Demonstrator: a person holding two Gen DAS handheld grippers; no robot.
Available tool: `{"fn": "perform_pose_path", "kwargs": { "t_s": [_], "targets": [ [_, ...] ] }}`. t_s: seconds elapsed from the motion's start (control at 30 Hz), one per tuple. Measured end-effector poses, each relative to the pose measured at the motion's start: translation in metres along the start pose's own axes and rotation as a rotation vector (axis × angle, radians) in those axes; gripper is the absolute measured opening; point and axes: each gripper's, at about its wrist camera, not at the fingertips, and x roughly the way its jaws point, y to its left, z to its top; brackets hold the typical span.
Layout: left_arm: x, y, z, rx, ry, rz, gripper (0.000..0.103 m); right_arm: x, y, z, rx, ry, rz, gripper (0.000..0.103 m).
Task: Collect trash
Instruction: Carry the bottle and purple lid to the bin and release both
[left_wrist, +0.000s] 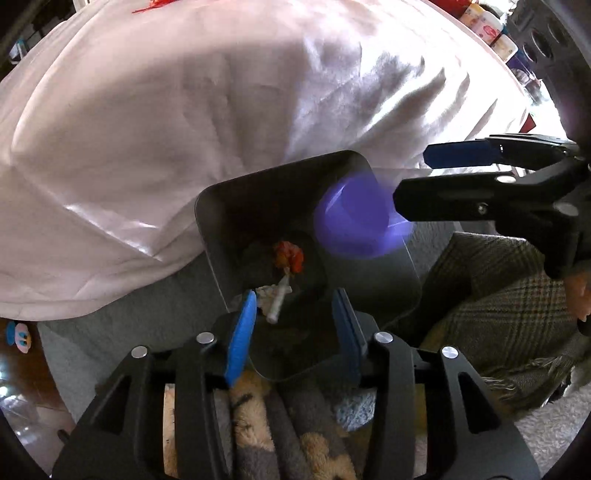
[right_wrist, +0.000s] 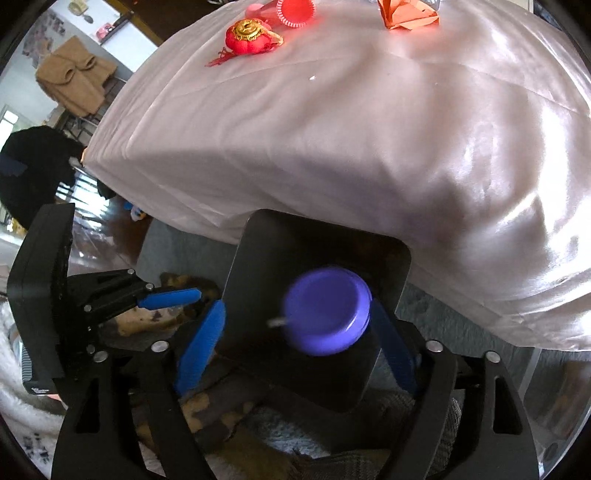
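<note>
The left tool (left_wrist: 295, 325) stood part open and empty over the dark square plastic bin (left_wrist: 221, 206). A red-and-white scrap of trash (left_wrist: 284, 273) lay inside. The right tool (right_wrist: 299, 350) stood wide; the blurred purple round plastic lid (right_wrist: 327, 312) between its pads looked unpressed, light, stiff and slick, best taken by the rim. The pink satin cloth (right_wrist: 332, 147) crowded the bin's far edge.

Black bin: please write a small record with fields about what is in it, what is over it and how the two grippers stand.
bin: black, open top, on grey carpet beside the cloth-covered table
inside: orange scrap, white stick
over it: purple lid, blurred, within the right gripper span
left gripper: open, empty
right gripper: open
</note>
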Motion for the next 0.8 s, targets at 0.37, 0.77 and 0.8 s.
{"fn": "perform_pose_path", "kwargs": {
  "t_s": [0.37, 0.77, 0.8],
  "targets": [
    [-0.037, 0.007, 0.015, -0.021, -0.116, 0.019, 0.047, -0.059, -0.002, 0.008, -0.011, -0.194, 0.026, 0.084],
    [-0.108, 0.030, 0.084, -0.073, -0.373, 0.187, 0.059, -0.104, -0.026, 0.075, 0.059, -0.389, -0.095, 0.074],
    [-0.109, 0.028, 0.089, -0.079, -0.387, 0.194, 0.060, -0.104, -0.027, 0.081, 0.063, -0.397, -0.101, 0.074]
  ]
}}
